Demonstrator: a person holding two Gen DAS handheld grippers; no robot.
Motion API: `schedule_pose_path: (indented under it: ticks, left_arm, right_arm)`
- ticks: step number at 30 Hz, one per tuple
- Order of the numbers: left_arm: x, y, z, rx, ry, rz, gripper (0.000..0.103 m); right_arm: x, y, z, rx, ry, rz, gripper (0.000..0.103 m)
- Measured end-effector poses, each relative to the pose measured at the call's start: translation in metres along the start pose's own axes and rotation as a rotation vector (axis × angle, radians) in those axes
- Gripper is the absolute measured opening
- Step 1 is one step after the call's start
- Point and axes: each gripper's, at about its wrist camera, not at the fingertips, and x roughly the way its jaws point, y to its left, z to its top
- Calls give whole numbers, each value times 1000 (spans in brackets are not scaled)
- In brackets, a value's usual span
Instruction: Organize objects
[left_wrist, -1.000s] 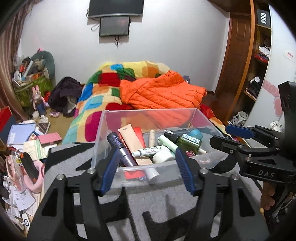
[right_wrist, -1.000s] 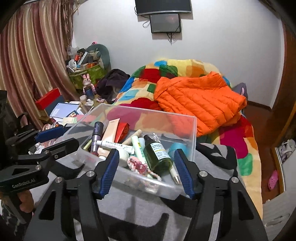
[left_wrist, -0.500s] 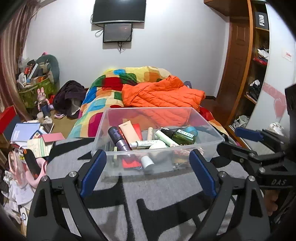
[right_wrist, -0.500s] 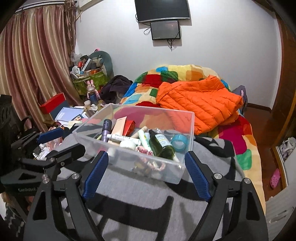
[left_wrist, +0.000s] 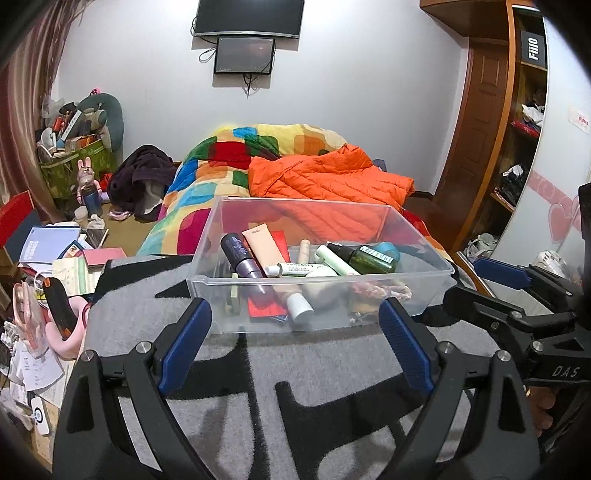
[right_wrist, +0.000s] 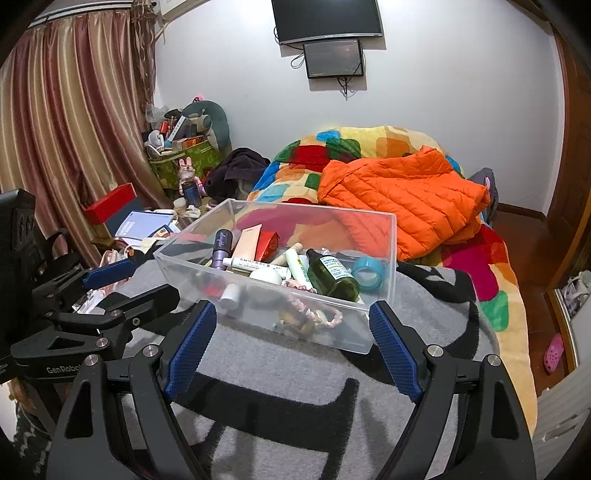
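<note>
on the grey and black blanket (left_wrist: 332, 369), just beyond both claws, sits the clear bin (left_wrist: 321, 288) of cosmetics. left claw (left_wrist: 295, 343) and right claw (right_wrist: 291, 347) have just been opening, released, empty. soft bedding could tip the bin if one wall is nudged.

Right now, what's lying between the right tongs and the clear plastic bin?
Only bare grey-and-black blanket. In the right wrist view, the open right tongs sit just short of the clear plastic bin, with nothing else in between.

Orange jacket (left_wrist: 328, 177) — grey-and-black patterned blanket (left_wrist: 314, 369).
</note>
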Motion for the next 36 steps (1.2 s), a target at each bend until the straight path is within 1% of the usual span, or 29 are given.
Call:
schedule_pose_path:
  ticks: [30,36]
  left_arm:
    - [-2,0,-1,-10,-2,-14,93]
    - [-2,2,-1,-26,5,-17,93]
  right_arm:
    - [4,1,-5,13,17,-1,83]
    - [4,1,-4,15,19,-1,83]
